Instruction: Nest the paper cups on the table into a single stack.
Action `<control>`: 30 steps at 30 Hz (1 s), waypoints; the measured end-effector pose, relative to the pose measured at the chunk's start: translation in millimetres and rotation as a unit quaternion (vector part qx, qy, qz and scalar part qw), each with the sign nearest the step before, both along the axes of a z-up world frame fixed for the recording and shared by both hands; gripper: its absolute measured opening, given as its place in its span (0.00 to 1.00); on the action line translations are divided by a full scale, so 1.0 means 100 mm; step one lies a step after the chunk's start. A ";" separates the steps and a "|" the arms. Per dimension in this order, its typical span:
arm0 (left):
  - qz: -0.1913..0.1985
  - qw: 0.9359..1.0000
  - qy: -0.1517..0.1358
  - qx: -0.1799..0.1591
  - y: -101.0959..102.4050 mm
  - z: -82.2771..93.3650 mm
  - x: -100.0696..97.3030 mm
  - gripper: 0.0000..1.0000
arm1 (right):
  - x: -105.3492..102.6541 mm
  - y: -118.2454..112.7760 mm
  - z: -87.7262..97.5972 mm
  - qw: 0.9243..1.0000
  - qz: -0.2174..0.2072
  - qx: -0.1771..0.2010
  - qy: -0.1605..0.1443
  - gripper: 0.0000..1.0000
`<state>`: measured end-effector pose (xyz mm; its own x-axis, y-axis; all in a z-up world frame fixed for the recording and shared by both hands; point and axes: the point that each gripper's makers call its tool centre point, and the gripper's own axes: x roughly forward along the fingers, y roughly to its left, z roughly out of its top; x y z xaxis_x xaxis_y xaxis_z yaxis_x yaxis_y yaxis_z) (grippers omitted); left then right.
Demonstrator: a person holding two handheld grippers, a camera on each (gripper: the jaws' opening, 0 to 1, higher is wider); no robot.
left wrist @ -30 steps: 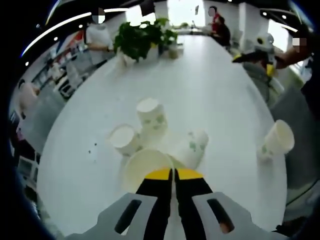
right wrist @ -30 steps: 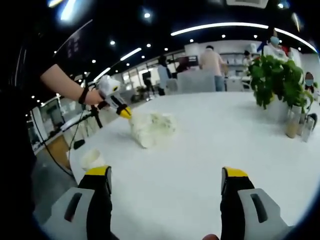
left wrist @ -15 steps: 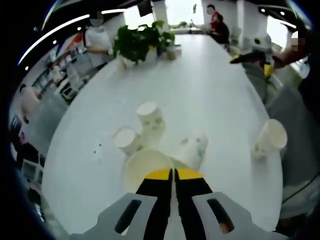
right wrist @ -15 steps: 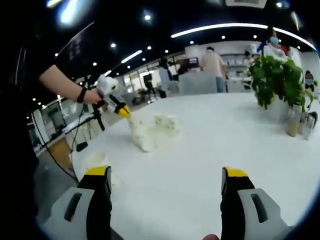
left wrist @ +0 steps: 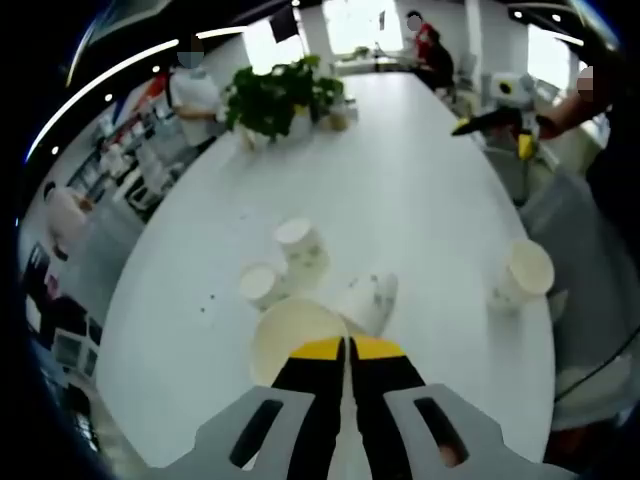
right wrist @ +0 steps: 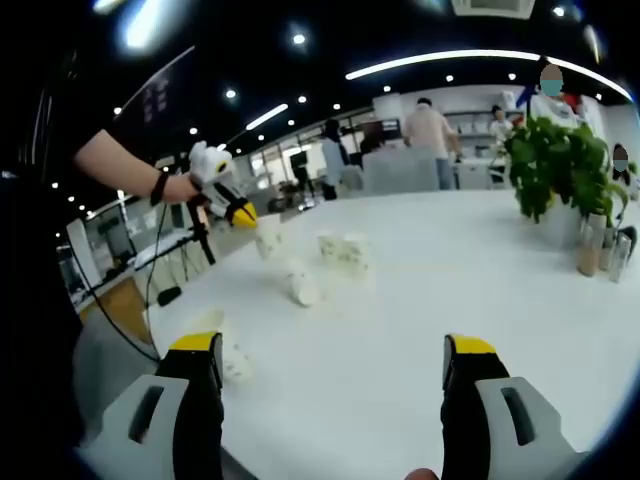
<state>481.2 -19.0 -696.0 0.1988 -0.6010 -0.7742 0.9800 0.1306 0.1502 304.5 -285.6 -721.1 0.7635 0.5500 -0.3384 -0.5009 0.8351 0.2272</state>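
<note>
I am holding one paper cup (left wrist: pixel 293 340) by its rim in my left tool (left wrist: pixel 347 349), whose jaws are pinched together on the near edge, so the cup's open mouth is facing up just ahead of the tips. My right tool (right wrist: pixel 340 365) is hanging with its jaws spread wide and nothing between them, low over the white counter (left wrist: pixel 420 200).

Just beyond the held cup two upright cups are standing: a small-looking one (left wrist: pixel 261 285) ahead and to the left, and a taller printed one (left wrist: pixel 301 243) past it. A tipped cup (left wrist: pixel 368 300) is lying just ahead and to the right. A lone cup (left wrist: pixel 518 275) is sitting well off to the right, near the counter edge.

To do this step well, I judge I should be keeping the held cup level, bringing it straight over an upright cup, and lining up the two axes before lowering, since a thin rim held on one side will likely tilt or buckle if pushed down crooked. The free right tool could be steadying the receiving cup.
</note>
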 end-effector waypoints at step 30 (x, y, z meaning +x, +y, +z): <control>-0.063 0.997 0.003 -0.047 -0.31 0.49 -0.58 0.00 | -0.05 0.13 0.10 1.000 -0.007 0.004 -0.012 0.89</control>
<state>423.3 -49.7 -647.0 0.1130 -0.6913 -0.7136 0.9902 0.0194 0.1380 299.9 -272.1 -710.7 0.7787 0.5427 -0.3149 -0.4952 0.8398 0.2227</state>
